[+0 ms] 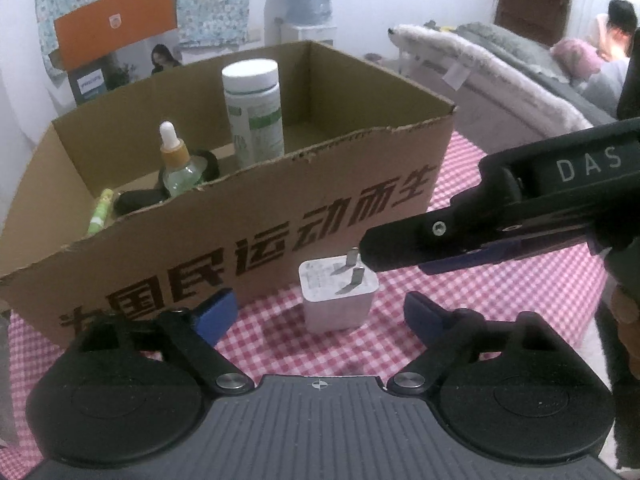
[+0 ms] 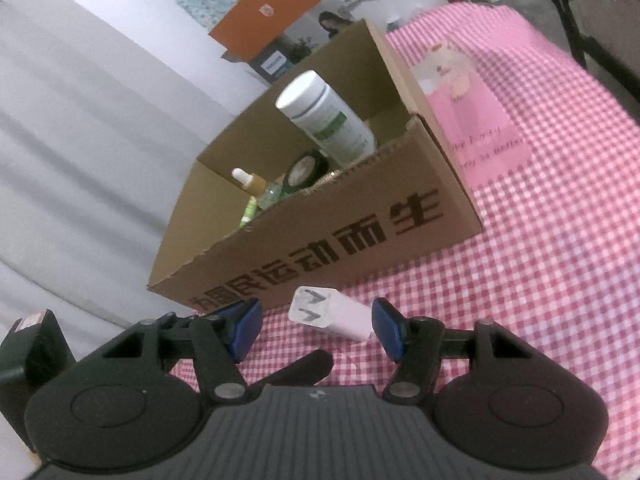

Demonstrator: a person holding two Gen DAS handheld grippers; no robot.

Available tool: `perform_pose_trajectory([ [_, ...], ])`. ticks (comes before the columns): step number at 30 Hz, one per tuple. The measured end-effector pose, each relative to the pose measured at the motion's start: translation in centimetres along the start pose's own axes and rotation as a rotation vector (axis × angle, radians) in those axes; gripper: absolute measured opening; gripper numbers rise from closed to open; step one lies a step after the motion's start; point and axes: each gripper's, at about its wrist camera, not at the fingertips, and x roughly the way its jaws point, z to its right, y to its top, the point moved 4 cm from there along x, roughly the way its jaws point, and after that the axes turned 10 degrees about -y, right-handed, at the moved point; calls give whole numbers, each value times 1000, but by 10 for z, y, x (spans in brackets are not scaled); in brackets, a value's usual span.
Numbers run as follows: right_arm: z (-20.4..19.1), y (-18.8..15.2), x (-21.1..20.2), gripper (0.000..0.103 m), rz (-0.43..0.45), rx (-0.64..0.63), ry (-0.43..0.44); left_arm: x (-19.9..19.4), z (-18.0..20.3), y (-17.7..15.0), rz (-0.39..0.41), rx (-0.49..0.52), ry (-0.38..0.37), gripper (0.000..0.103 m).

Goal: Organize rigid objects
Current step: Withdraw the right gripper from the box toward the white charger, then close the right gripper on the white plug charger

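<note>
Left claw point(image 1: 318, 314) and right claw point(image 2: 316, 330) both released, straddling small white cube-shaped plastic plug adapter point(image 1: 338, 294), upright just before brown cardboard box point(image 1: 248, 236). Step, judged: pre-grasp. Next: clench, lift over box wall.

1. The left wrist view is taken from low over the cloth point(image 1: 500, 280), facing the box point(image 1: 256, 236) at 12 o'clock, with the plug point(image 1: 338, 300) close ahead.
2. The right wrist view is rolled, aimed downward; the box point(image 2: 320, 236) is seen at 12 o'clock, the plug point(image 2: 332, 314) very near.
3. Box, plug and cloth point(image 2: 540, 260) are shared by both views.
</note>
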Motion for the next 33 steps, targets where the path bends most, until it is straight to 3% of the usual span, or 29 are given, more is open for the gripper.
perform_pose_trajectory([
  [7, 7, 1, 23, 59, -20, 43, 10, 19, 1, -1, -20, -8, -8, 72],
  [17, 4, 5, 45, 52, -47, 46, 11, 29, 4, -1, -38, -19, -23, 46],
  [33, 7, -9, 32, 50, -47, 36, -1, 23, 19, -8, -55, -2, -37, 44],
])
